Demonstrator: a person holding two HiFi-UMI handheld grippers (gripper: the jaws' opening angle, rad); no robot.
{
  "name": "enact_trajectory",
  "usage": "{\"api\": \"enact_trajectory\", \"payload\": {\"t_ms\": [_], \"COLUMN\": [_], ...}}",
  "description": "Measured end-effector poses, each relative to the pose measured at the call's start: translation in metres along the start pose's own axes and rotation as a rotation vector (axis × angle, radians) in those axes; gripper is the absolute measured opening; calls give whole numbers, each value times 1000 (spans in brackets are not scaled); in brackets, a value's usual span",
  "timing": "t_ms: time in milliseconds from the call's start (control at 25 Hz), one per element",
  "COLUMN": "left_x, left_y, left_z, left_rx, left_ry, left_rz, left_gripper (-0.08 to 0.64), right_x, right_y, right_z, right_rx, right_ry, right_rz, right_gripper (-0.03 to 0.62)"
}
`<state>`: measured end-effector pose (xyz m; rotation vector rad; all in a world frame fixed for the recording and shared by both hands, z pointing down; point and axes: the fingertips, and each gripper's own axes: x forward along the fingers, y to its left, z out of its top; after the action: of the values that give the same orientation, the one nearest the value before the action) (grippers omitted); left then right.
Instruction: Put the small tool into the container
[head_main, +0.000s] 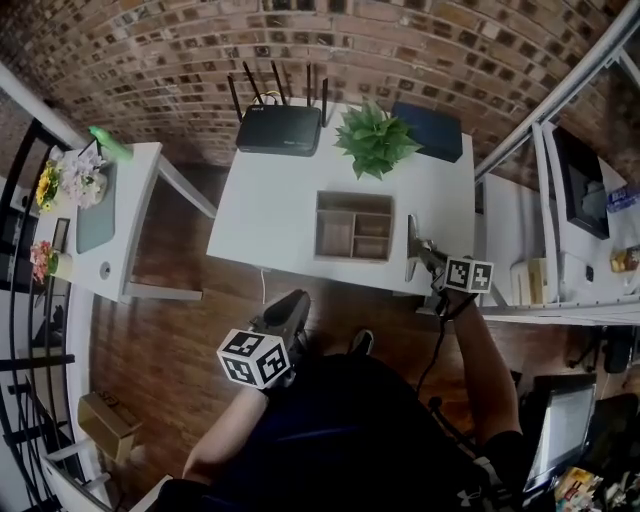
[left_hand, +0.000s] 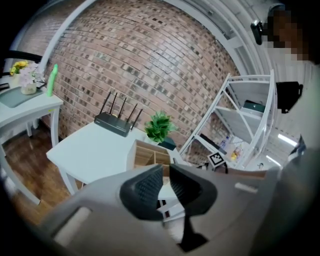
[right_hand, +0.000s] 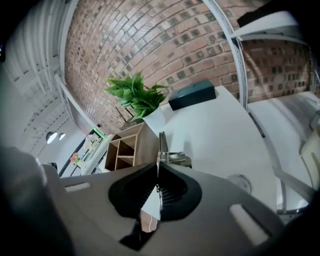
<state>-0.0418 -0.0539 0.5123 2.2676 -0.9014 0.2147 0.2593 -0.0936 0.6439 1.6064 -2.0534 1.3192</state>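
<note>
A white table (head_main: 270, 210) stands against a brick wall (head_main: 200, 60), carrying a router (head_main: 278, 128), a potted plant (head_main: 375, 140) and an open wooden container (head_main: 354, 195) with compartments. At the table's right edge, just beside the container, the right gripper (right_hand: 157, 172) has its jaws pressed shut on the thin metal blade of the small tool (right_hand: 162, 147). It is probably pinched flat for carrying over the compartments. The left gripper (left_hand: 166, 175) hangs low near the person's lap, jaws slightly apart, holding nothing.
</note>
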Motion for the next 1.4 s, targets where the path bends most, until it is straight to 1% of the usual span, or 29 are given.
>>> {"api": "enact_trajectory", "payload": {"t_ms": [200,320,440,600,720,840,1080,1320,1400], "left_x": [6,5,1,-7,-14,-22,-39,-52,-55], "left_y": [-3,0,5,14,22,29,44,53,56], "left_z": [6,8,10,11,12,12,11,6,5], "left_rx": [14,13,8,-9,-24,-38,-69,-87,-92], "left_ry": [4,-3,-13,-32,-47,-60,-85,-93,-98], "left_rz": [-38,-44,-38,-16,8,32,87,128,138], "left_gripper": [42,41,41,41,41,41,40,40,40], "right_x": [-28,-36,-36,-27,-13,4,41,66,72], "right_y": [29,60,94,133,155,171,185,193,194], "right_z": [36,58,79,103,113,116,115,103,99], "right_rx": [-160,-270,-408,-623,-753,-861,-1026,-1200,-1255], "right_ry": [-85,-114,-122,-120,-92,-55,12,113,135], "right_rz": [-32,1,44,59,62,72,74,27,23], "right_gripper": [14,12,12,12,12,12,12,12,12]}}
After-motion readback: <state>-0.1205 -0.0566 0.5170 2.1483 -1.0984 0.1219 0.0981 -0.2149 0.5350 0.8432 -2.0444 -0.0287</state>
